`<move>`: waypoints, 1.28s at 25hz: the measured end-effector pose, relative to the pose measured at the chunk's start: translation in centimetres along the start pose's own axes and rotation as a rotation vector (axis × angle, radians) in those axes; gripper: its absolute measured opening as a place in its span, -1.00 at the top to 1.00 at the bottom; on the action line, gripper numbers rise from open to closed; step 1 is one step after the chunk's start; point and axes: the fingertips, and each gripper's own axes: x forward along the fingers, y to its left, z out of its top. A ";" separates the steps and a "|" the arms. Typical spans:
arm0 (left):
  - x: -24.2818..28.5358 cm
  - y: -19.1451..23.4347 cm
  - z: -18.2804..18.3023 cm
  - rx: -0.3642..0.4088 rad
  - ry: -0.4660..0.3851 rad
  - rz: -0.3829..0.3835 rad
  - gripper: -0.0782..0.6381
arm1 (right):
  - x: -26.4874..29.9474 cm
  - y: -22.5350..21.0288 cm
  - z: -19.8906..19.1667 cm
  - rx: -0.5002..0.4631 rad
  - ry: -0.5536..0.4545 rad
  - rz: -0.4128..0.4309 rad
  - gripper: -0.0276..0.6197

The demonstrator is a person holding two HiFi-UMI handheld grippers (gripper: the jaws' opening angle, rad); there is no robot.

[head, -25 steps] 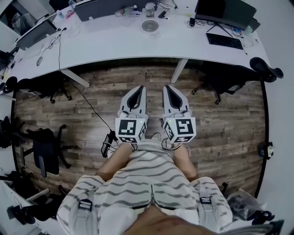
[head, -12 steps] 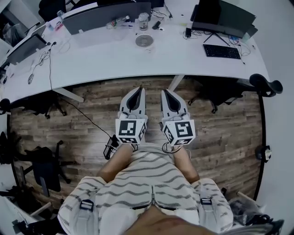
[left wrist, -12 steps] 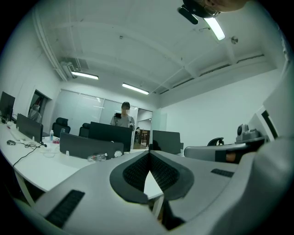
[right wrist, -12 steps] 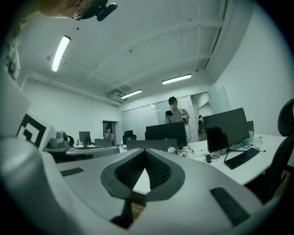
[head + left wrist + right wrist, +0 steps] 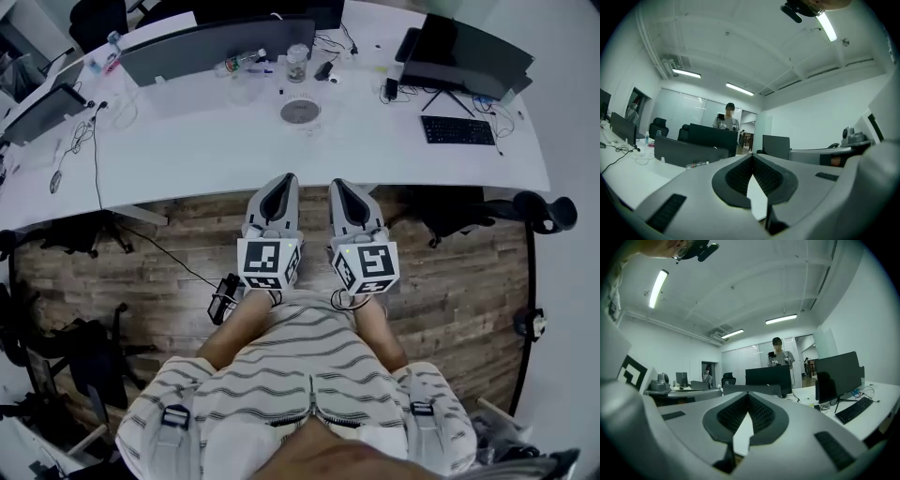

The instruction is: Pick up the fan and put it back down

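Head view: the desk (image 5: 394, 150) and what looks like the fan (image 5: 300, 112) lie nearer than before. The left hand-held gripper (image 5: 283, 180) and right hand-held gripper (image 5: 340, 184) each have jaws together, holding nothing.

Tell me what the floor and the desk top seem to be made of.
Floor: wood planks or wood-look laminate, matte; brown grain and plank seams show. Desk top: smooth white laminate, probably; even colour, faint sheen.

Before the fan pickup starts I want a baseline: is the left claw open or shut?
Shut, empty: in the left gripper view the ribbed black pads of the grey left claw meet at their tips, nothing between them.
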 end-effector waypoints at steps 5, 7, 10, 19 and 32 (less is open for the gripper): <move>4.5 3.3 1.5 0.003 0.000 -0.021 0.77 | 5.1 -1.3 1.3 0.004 0.000 -0.021 0.88; 6.3 4.7 1.9 0.007 0.003 -0.026 0.77 | 7.2 -2.0 1.6 0.009 -0.002 -0.034 0.88; 8.7 6.6 2.5 0.009 0.009 -0.037 0.76 | 9.9 -2.8 1.9 0.019 -0.001 -0.050 0.88; 14.0 10.0 2.9 0.032 0.051 -0.081 0.76 | 15.0 -4.3 2.7 0.032 0.001 -0.097 0.88; 18.6 10.6 1.2 0.059 0.112 -0.070 0.76 | 17.0 -8.0 1.8 0.066 0.021 -0.067 0.88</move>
